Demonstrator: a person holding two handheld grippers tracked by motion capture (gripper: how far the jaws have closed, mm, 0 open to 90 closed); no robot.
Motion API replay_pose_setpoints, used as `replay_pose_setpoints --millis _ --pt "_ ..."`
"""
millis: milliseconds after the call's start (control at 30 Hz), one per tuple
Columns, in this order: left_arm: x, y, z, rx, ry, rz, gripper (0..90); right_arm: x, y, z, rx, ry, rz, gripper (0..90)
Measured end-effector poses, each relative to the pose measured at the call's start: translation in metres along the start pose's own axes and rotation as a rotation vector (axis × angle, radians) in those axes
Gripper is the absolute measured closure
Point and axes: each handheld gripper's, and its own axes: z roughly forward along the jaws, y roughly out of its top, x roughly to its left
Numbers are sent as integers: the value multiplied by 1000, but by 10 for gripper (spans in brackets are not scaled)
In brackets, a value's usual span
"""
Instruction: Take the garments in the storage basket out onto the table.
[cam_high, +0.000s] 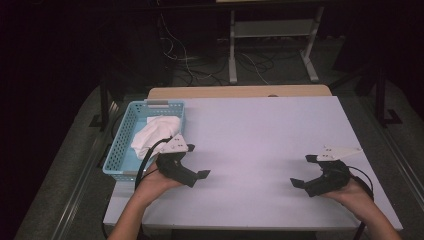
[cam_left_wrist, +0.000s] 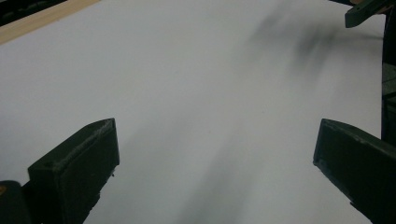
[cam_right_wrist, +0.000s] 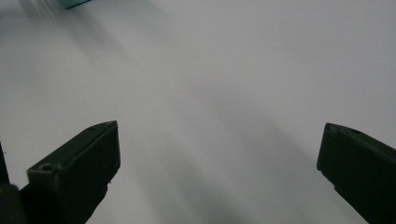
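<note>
A light blue basket (cam_high: 119, 145) stands at the table's left edge with a crumpled white cloth (cam_high: 154, 132) inside it. My left gripper (cam_high: 198, 161) hovers just right of the basket, jaws wide apart and empty, pointing toward the table's middle. Its own view shows the gripper (cam_left_wrist: 215, 149) over bare white tabletop, with nothing between the jaws. My right gripper (cam_high: 303, 171) is held near the front right of the table, open and empty, pointing left. Bare tabletop lies between its jaws in its own view, where the gripper (cam_right_wrist: 219, 149) stands wide.
The white table (cam_high: 260, 130) has a wooden strip (cam_high: 240, 91) along its far edge. Beyond it are a metal stand (cam_high: 272, 45) and cables on the dark floor. A corner of the basket (cam_right_wrist: 74, 3) and the other gripper's jaw (cam_left_wrist: 366, 11) appear far off.
</note>
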Motion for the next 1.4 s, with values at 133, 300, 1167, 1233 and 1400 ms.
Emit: replay_pose_setpoints --millis 133,300,1167,1233,1400 --pt "0 1 0 5 2 -4 0 -1 0 0 -3 0 4 0" --pt "0 2 -1 3 16 -9 0 -2 -1 -1 -16 13 13 0" --pt "10 13 -8 -4 54 -39 0 -3 -5 0 -24 18 15 0" --pt "11 13 -9 -3 58 -38 0 -3 -5 -1 -25 16 17 0" --pt "13 14 -9 1 57 -43 0 -3 -5 0 -24 18 10 0"
